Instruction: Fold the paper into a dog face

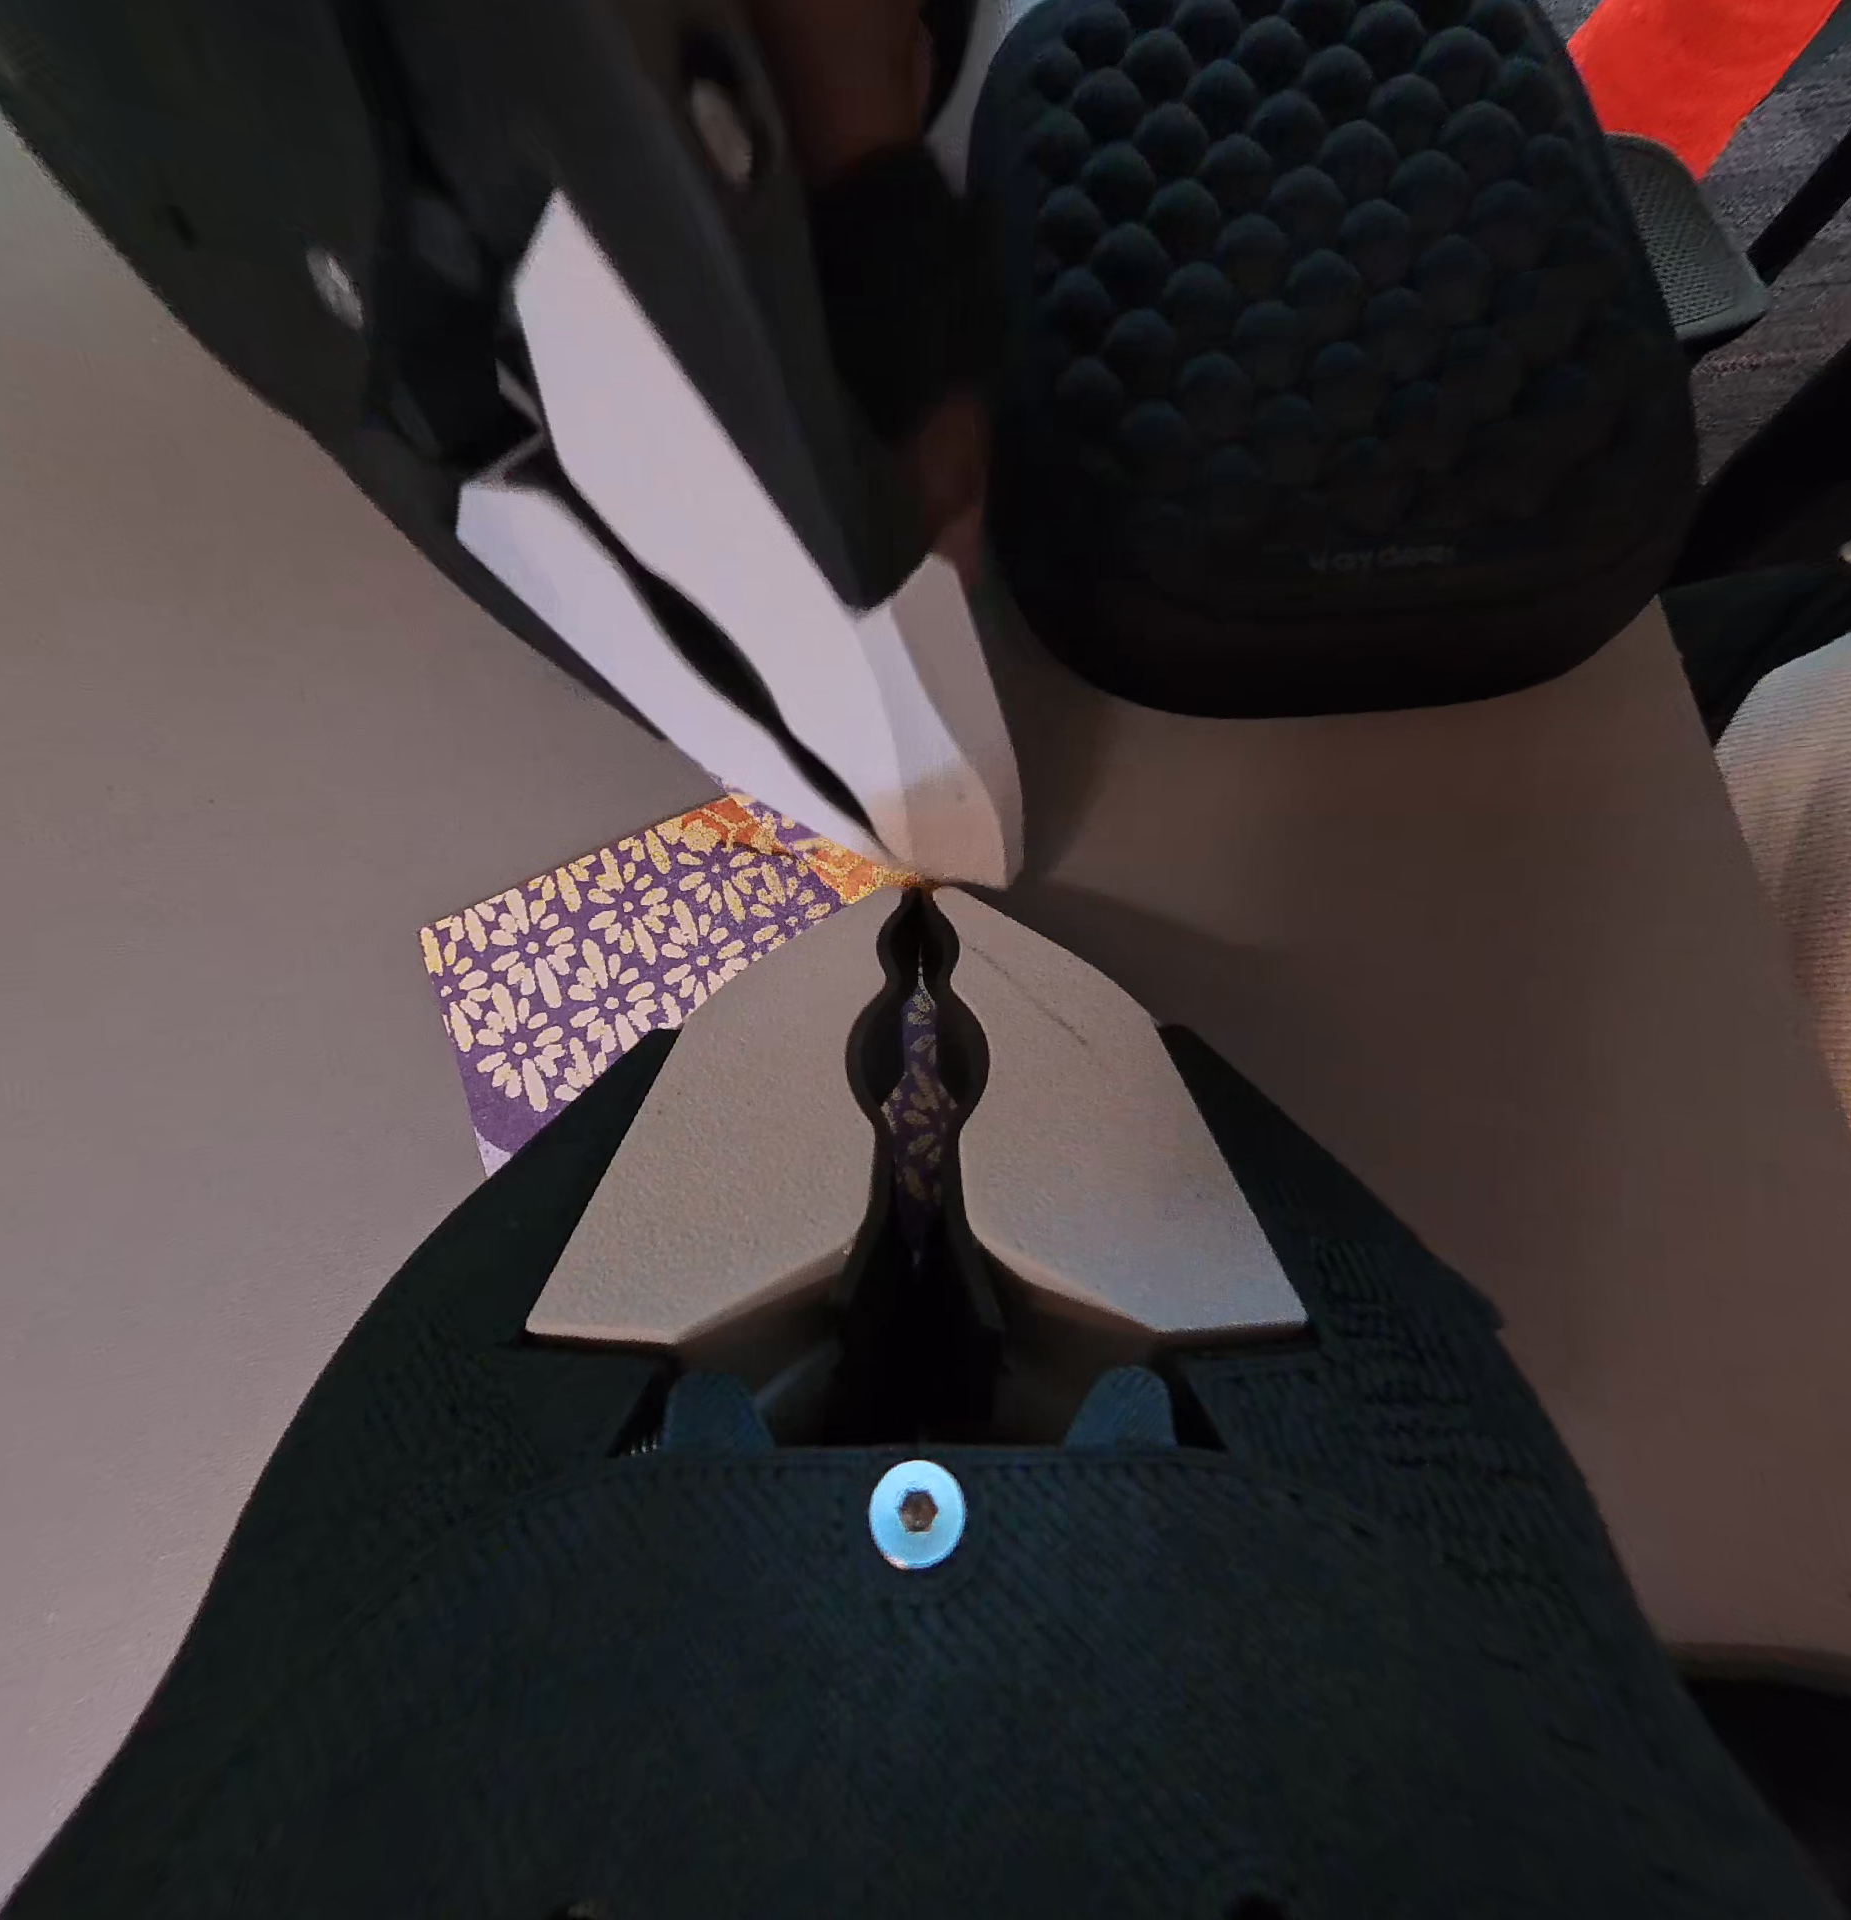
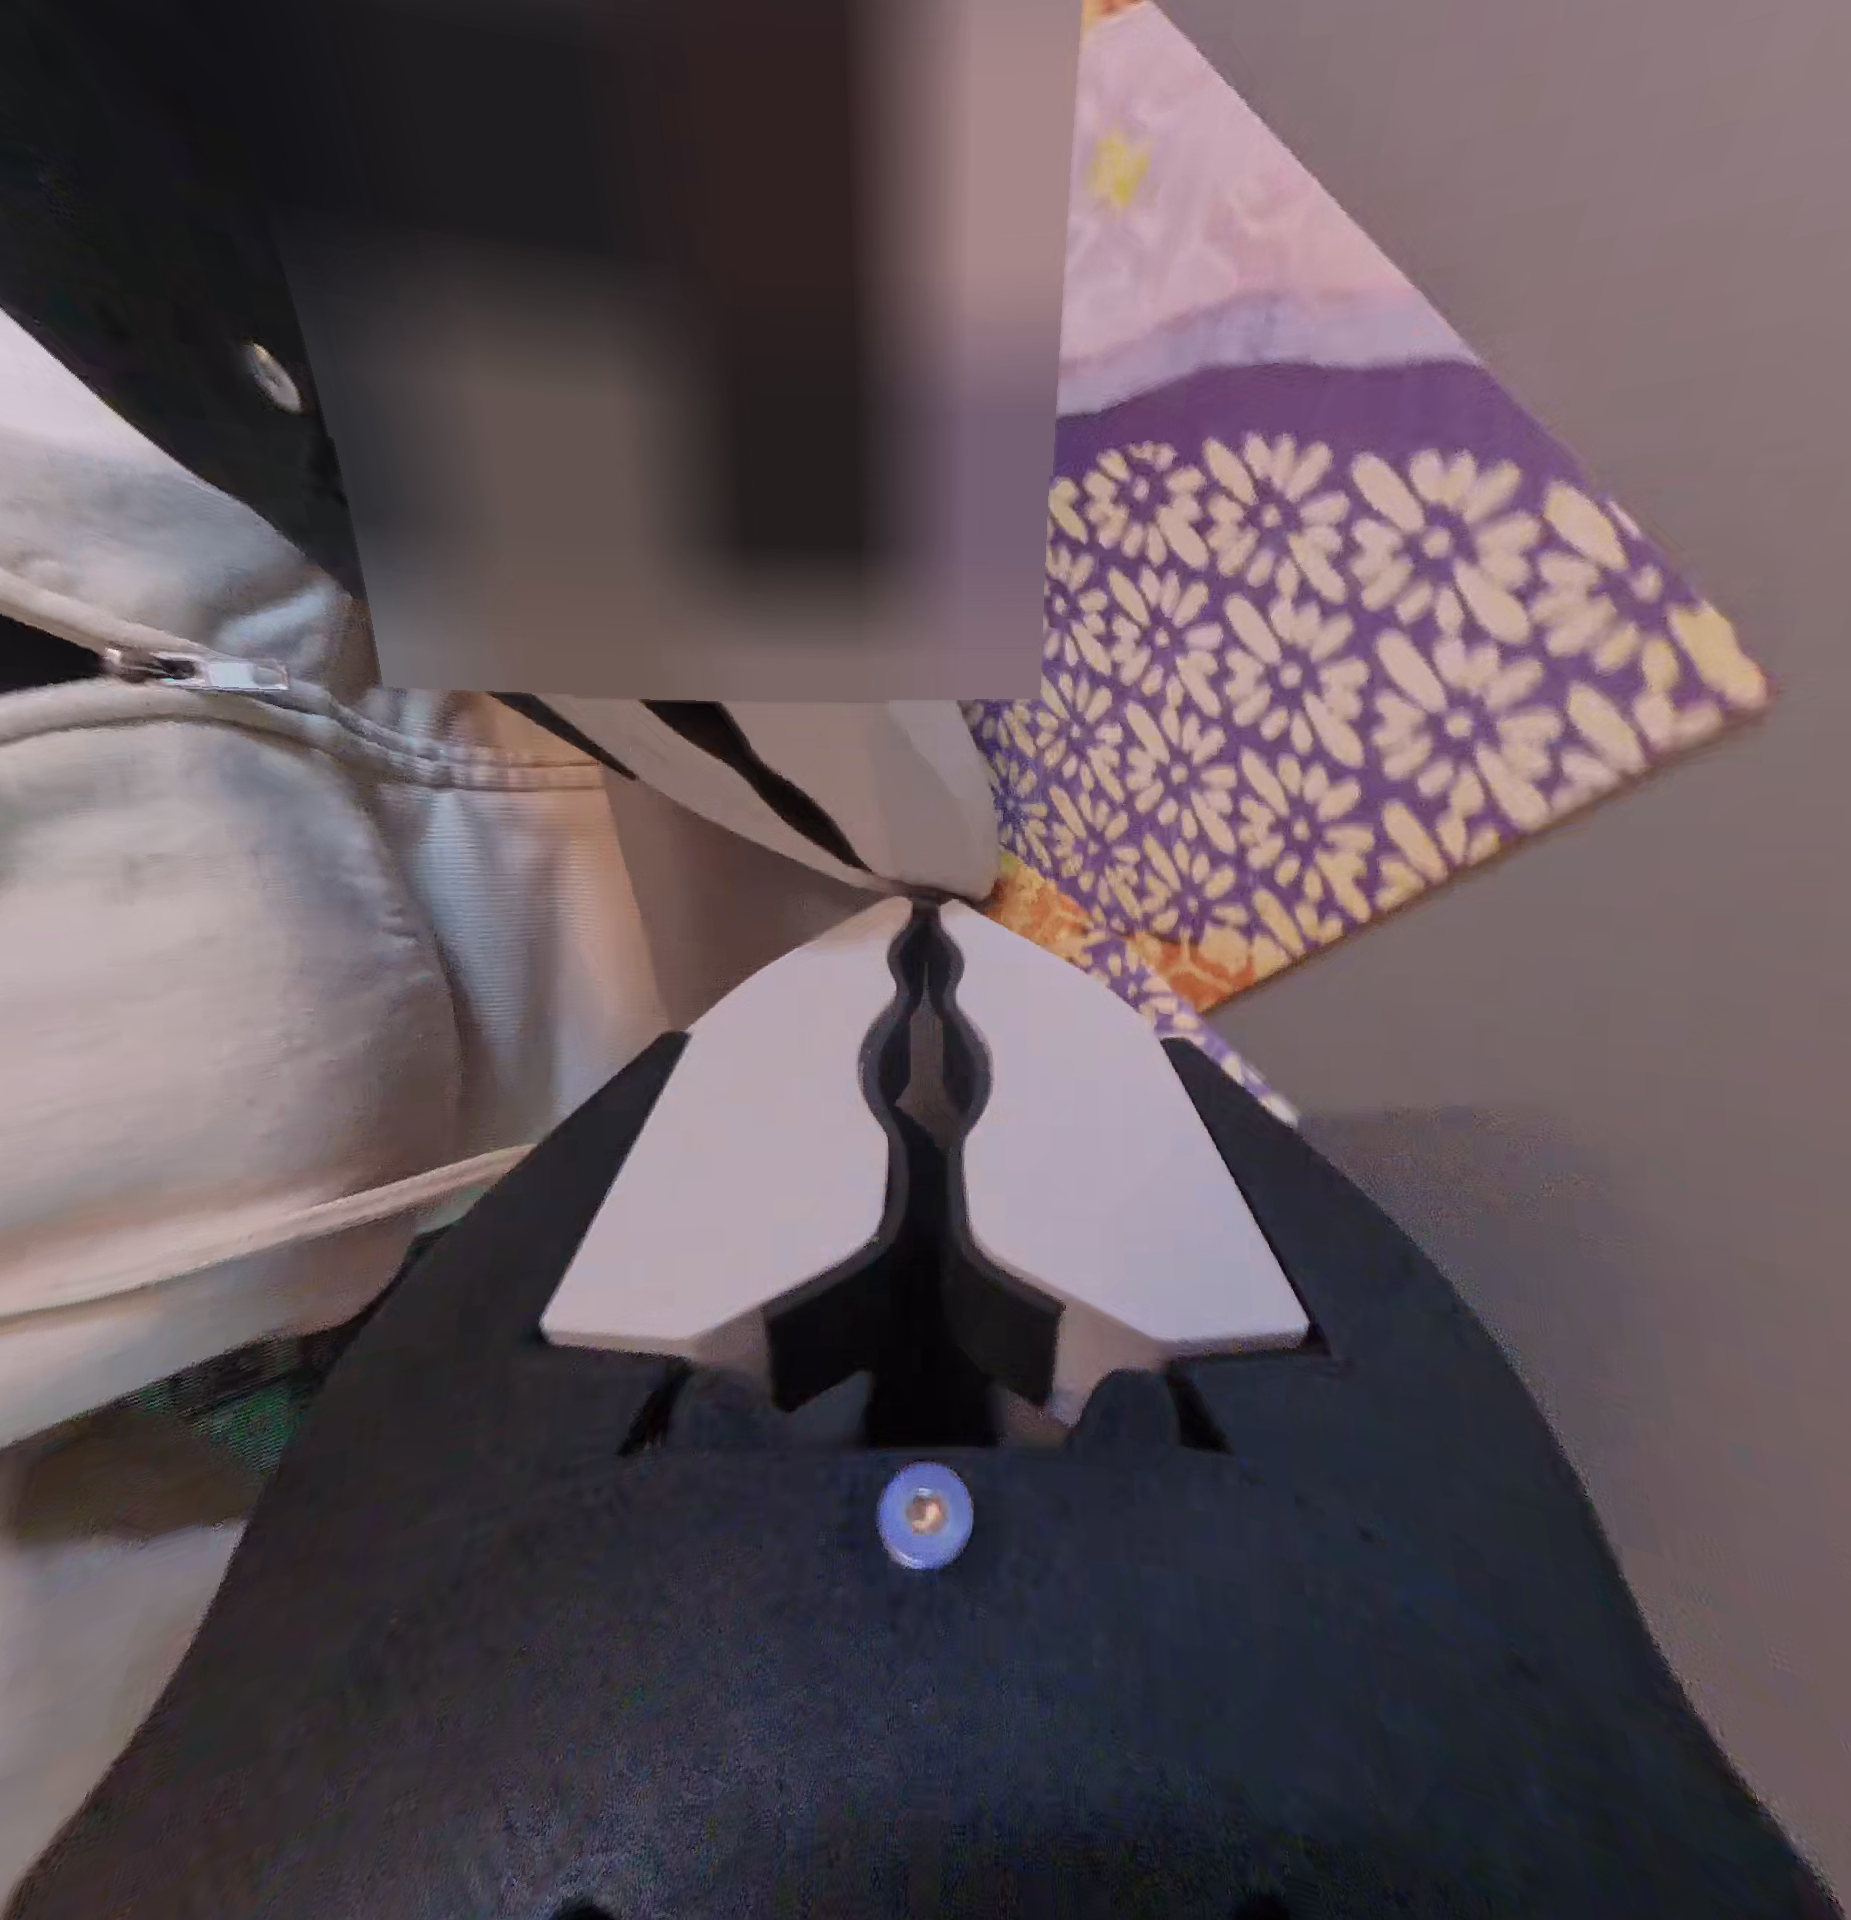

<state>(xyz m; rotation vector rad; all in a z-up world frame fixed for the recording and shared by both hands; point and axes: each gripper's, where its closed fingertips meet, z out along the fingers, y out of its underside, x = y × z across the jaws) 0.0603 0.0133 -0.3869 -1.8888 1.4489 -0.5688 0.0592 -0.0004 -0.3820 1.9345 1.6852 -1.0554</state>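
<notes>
The paper (image 1: 609,977) is purple with a cream flower print and an orange corner, and it lies on the white table (image 1: 173,1039). It shows larger in the right wrist view (image 2: 1316,675), as a triangle. My left gripper (image 1: 921,904) is shut on the paper, and a strip of the print shows in the gap between its fingers. My right gripper (image 2: 926,906) is shut. Its tips meet the left gripper's tips at the orange corner, and no paper shows between its jaws. In the left wrist view the right gripper (image 1: 931,868) comes in from the upper left.
A black bumpy cap (image 1: 1316,343) lies on the table just beyond the grippers. A person's light zip hoodie (image 2: 173,883) fills the left of the right wrist view. The table's edge (image 1: 1731,831) is close on the right, with dark chair parts beyond it.
</notes>
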